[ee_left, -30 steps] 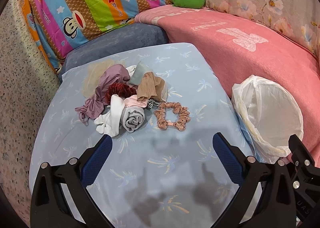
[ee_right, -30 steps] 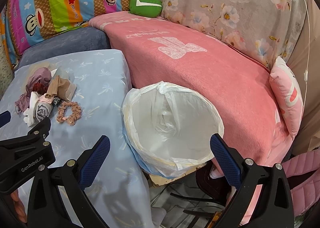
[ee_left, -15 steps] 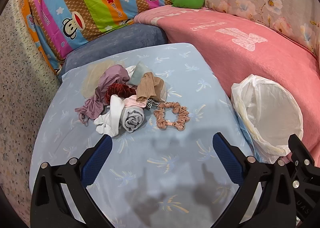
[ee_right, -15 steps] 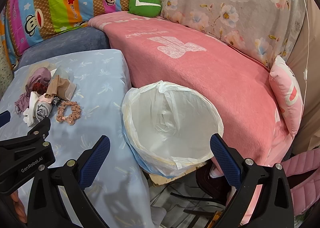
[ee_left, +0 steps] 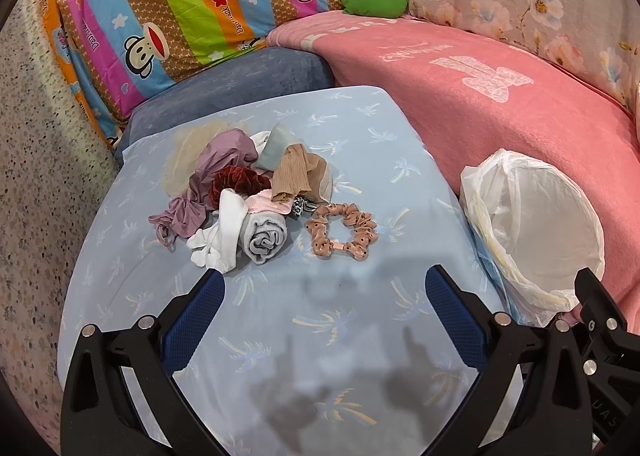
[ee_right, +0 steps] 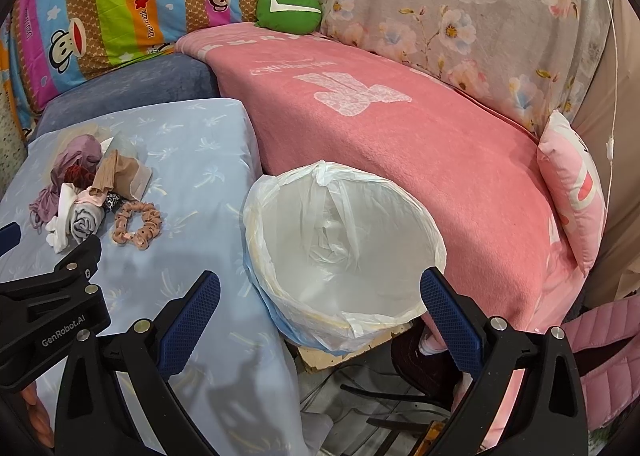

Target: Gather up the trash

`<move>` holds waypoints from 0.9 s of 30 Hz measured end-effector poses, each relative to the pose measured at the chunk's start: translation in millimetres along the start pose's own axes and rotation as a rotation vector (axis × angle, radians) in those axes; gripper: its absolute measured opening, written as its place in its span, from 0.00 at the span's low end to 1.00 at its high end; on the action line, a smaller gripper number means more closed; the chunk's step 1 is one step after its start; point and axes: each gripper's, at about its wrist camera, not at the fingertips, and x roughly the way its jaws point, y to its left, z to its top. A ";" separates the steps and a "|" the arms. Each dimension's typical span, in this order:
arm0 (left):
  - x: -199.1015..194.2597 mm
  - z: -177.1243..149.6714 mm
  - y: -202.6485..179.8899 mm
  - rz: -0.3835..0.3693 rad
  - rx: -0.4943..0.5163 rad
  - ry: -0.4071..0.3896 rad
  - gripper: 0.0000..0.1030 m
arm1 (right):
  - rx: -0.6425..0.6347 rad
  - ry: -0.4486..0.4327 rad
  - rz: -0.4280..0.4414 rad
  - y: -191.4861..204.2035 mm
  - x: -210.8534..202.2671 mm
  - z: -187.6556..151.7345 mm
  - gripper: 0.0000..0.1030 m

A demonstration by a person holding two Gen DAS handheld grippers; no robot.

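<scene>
Both hand-held grippers (ee_left: 320, 296) (ee_right: 320, 296) hover level, jaws spread wide.

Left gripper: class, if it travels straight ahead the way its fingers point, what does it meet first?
Probably the blue sheet between the open left gripper fingers; farther along, the scrunchie. Depth is unclear.

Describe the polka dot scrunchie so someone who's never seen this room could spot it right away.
Start at the light blue palm-print sheet beside the white-lined trash bin. A pile of small fabric items sits on it. The pink scrunchie lies flat at the pile's bin-side edge, apart from the rolled grey cloth. It is the only open ring with dark dots; the dark red scrunchie is half buried.
</scene>
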 end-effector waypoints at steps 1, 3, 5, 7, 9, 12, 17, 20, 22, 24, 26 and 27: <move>-0.1 -0.3 -0.1 -0.001 -0.001 0.001 0.93 | 0.002 0.002 0.000 -0.6 0.2 -1.0 0.94; 0.7 -0.5 0.1 -0.005 -0.001 0.004 0.93 | 0.004 0.003 -0.002 -0.6 -0.2 -3.2 0.94; 1.8 -0.8 0.7 -0.010 -0.002 0.007 0.93 | 0.005 0.002 0.000 -0.8 -0.2 -3.2 0.94; 2.8 -1.5 2.4 -0.017 -0.001 0.010 0.93 | 0.006 0.000 0.002 -0.3 -0.5 -3.5 0.94; 4.0 -2.5 5.0 -0.023 -0.004 0.010 0.93 | 0.008 -0.002 0.002 0.5 -0.8 -3.4 0.94; 5.4 -3.1 8.2 -0.034 -0.003 0.008 0.93 | 0.012 -0.001 0.006 2.3 -0.7 -3.1 0.94; 10.3 -3.5 16.7 -0.045 0.002 0.000 0.93 | 0.015 0.001 0.010 9.0 1.5 -2.1 0.94; 14.9 -2.8 26.8 -0.048 0.004 -0.011 0.93 | 0.013 -0.003 0.015 13.4 2.7 -2.4 0.94; 17.9 -1.7 35.6 -0.040 -0.006 -0.019 0.93 | 0.014 -0.002 0.022 16.5 3.6 -1.9 0.94; 23.1 -0.3 48.4 -0.030 -0.022 -0.019 0.93 | 0.011 -0.001 0.029 21.7 5.6 -0.6 0.94; 28.4 1.4 61.2 -0.029 -0.045 -0.015 0.93 | 0.007 0.000 0.039 27.4 8.2 0.8 0.94; 30.8 2.2 66.5 -0.028 -0.056 -0.013 0.93 | 0.006 0.001 0.045 30.9 9.8 1.7 0.94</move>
